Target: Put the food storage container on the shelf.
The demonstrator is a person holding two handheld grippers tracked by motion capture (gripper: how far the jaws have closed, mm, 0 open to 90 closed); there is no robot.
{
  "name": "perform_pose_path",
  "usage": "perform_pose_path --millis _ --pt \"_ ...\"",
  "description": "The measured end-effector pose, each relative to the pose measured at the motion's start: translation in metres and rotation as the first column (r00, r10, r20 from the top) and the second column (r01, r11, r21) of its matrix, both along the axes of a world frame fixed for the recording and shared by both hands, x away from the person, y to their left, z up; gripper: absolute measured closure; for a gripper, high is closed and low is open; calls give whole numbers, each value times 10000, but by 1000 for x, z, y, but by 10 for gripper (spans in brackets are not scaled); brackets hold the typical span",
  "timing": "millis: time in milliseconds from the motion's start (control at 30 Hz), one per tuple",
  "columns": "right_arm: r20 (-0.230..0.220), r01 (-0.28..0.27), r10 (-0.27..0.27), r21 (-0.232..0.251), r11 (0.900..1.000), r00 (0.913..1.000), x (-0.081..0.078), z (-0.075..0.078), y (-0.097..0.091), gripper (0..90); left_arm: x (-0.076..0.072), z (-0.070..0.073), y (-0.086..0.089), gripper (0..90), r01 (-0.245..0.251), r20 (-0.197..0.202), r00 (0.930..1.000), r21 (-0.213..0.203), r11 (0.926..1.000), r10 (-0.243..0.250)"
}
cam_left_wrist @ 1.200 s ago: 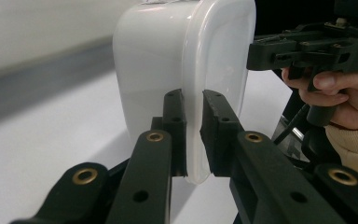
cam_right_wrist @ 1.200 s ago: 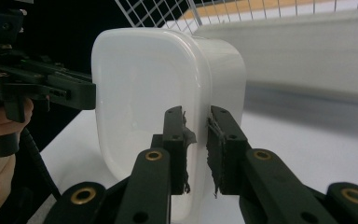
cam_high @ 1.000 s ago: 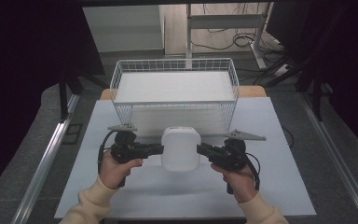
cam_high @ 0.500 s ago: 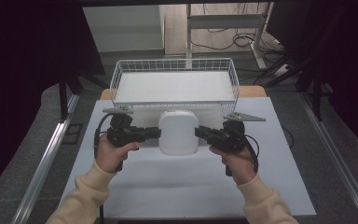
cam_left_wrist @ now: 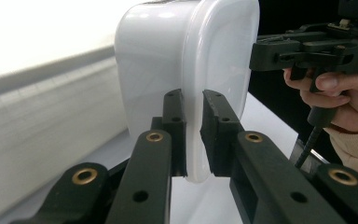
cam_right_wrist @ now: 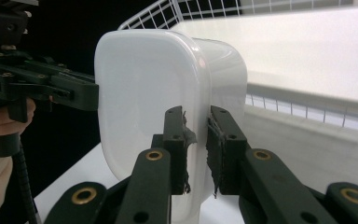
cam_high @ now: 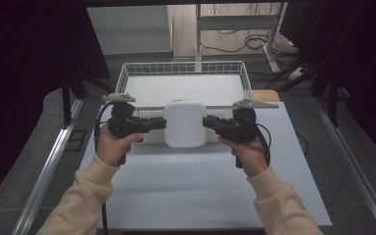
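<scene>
A white plastic tub [cam_high: 184, 123] with rounded corners hangs above the white table [cam_high: 196, 186], upside down with its flat bottom facing up, just in front of the wire basket [cam_high: 183, 73]. My left gripper [cam_high: 162, 123] is shut on the tub's left rim [cam_left_wrist: 193, 140]. My right gripper [cam_high: 205, 122] is shut on its right rim [cam_right_wrist: 198, 149]. In each gripper view the thin rim sits pinched between the two black pads, and the other gripper grips the far side of the tub [cam_left_wrist: 186, 60] [cam_right_wrist: 144, 93].
The wire basket, with a white liner, stands at the table's back edge. Metal rails [cam_high: 49, 166] run along both sides of the table. Beyond the basket stand a desk frame and cables [cam_high: 254, 44] on the floor.
Both grippers have lifted the tub off the table and carried it away from the person, toward the basket. The grips have not changed.
</scene>
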State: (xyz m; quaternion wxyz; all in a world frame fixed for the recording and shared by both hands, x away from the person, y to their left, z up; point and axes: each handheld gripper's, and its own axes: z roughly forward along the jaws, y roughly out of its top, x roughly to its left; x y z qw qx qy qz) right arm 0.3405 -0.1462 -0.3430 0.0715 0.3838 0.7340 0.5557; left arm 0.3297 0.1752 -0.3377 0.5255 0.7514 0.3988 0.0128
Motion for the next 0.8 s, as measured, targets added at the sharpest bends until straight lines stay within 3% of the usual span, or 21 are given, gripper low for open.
perform_pose_path --millis 800 --pt "459 -149 154 -125 9998 9988 34 48 12 786 36 43 11 805 -220 320 9993 55 9997 218"
